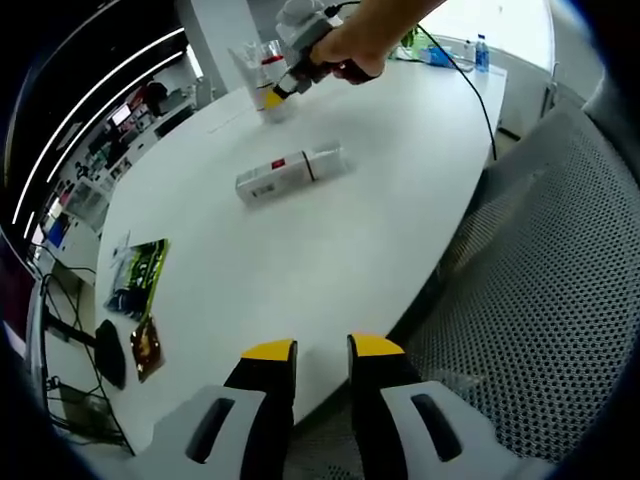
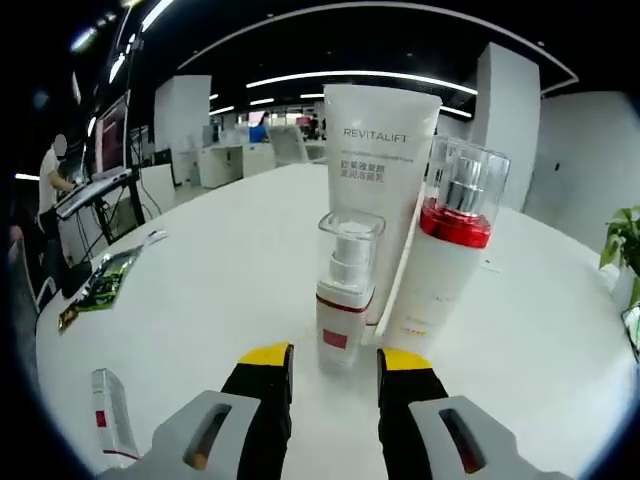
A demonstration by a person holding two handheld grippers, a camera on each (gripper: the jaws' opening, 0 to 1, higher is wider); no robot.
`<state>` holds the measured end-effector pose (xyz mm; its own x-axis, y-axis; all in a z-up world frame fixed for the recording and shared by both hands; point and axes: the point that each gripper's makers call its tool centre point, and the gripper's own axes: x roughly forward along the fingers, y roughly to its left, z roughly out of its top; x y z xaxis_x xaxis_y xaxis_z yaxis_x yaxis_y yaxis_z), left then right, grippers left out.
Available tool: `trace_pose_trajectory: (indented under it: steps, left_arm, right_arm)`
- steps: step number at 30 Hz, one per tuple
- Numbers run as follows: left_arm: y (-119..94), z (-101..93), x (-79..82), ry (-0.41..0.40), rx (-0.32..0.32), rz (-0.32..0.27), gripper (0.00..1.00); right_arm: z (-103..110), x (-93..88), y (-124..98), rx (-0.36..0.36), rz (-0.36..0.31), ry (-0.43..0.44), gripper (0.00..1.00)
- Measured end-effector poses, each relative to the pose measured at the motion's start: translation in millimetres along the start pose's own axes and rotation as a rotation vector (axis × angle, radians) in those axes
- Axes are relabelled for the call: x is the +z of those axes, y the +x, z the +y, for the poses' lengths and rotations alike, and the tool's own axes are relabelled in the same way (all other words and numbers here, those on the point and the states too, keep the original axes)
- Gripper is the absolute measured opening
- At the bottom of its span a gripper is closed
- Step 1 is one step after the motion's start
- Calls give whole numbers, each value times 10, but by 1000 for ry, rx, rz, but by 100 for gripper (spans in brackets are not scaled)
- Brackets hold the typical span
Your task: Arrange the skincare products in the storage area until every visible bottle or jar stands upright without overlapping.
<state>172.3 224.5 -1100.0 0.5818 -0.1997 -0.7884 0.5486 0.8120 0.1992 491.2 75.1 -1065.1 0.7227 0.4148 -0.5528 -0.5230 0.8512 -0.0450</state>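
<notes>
My right gripper [image 2: 328,372] has its jaws parted, and a small pump bottle [image 2: 345,295] with a clear cap and a red band stands upright just ahead of the tips, roughly in line with the gap; I cannot tell whether the jaws touch it. Right behind the bottle, a tall white tube [image 2: 378,180] stands on its cap, and just to the right of that a bigger pump bottle [image 2: 446,255] with a red collar stands upright, close against the tube. Low to the left of my right gripper, a white tube with red marking [image 2: 112,415] lies flat on the white table [image 2: 220,270]. My left gripper [image 1: 322,352] hangs open and empty near the table's edge, well short of that lying tube [image 1: 292,173], which rests on its side straight ahead. Farther off, my hand [image 1: 368,45] holds the other gripper by the standing group. Off to the left, a green packet [image 1: 138,275] lies flat.
</notes>
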Motion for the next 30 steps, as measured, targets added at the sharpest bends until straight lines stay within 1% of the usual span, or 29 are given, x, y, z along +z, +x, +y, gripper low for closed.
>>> trace_pose_trajectory:
  steps: [2,3,4,5,6,7,8,9,10,11,13,14,15,16,17,19,20,22,25,26,27,28,30]
  left_arm:
    - [-4,4,8,0,2,-4,17]
    - [-5,6,10,1,3,-5,17]
    - [-8,11,17,0,6,-9,17]
    - [-9,12,19,0,6,-10,17]
    - [-11,19,24,1,9,-12,17]
    - [-12,22,27,0,10,-14,17]
    - [-17,29,35,0,14,-18,17]
    - [-20,36,42,4,17,-21,17]
    - [-25,40,50,1,19,-25,17]
    - [-29,43,56,2,20,-29,18]
    - [-37,48,77,6,23,-38,18]
    - [-43,48,84,7,24,-42,18]
    - [-43,49,90,12,24,-43,18]
    - [-41,47,89,12,23,-42,19]
    - [-42,46,90,15,23,-42,19]
    - [-49,45,107,20,23,-48,19]
    - [-50,44,111,22,22,-48,20]
    - [-49,33,112,24,17,-46,20]
    - [-60,2,141,34,5,-59,21]
    - [-61,-4,145,36,3,-60,22]
    - [-64,-14,150,40,1,-62,22]
    - [-66,-20,154,44,-2,-64,22]
    - [-65,-45,154,49,-15,-62,22]
  right_arm:
    - [97,-108,-87,28,29,-9,31]
    - [136,-133,-127,36,31,2,32]
    - [240,-176,-188,72,37,22,35]
    - [299,-199,-229,89,44,30,37]
    - [376,-229,-278,112,58,57,39]
    - [468,-266,-334,142,82,95,38]
    - [636,-285,-408,218,97,119,37]
    - [732,-280,-459,254,88,115,38]
    - [883,-309,-540,309,96,93,40]
    - [982,-328,-587,350,98,72,42]
    - [1127,-401,-648,431,119,5,47]
    - [1236,-501,-712,471,158,-62,49]
    - [1291,-567,-746,487,182,-97,51]
    - [1373,-670,-785,524,216,-150,53]
    - [1422,-732,-815,542,237,-177,55]
    - [1518,-839,-874,567,262,-255,54]
    - [1531,-891,-889,569,281,-296,53]
    - [1546,-965,-886,560,293,-372,49]
    - [1571,-1092,-874,551,345,-376,46]
    - [1544,-1073,-888,554,321,-441,45]
    - [1559,-1096,-893,523,339,-383,44]
    - [1561,-1093,-887,519,334,-396,42]
    - [1524,-1114,-877,488,335,-477,39]
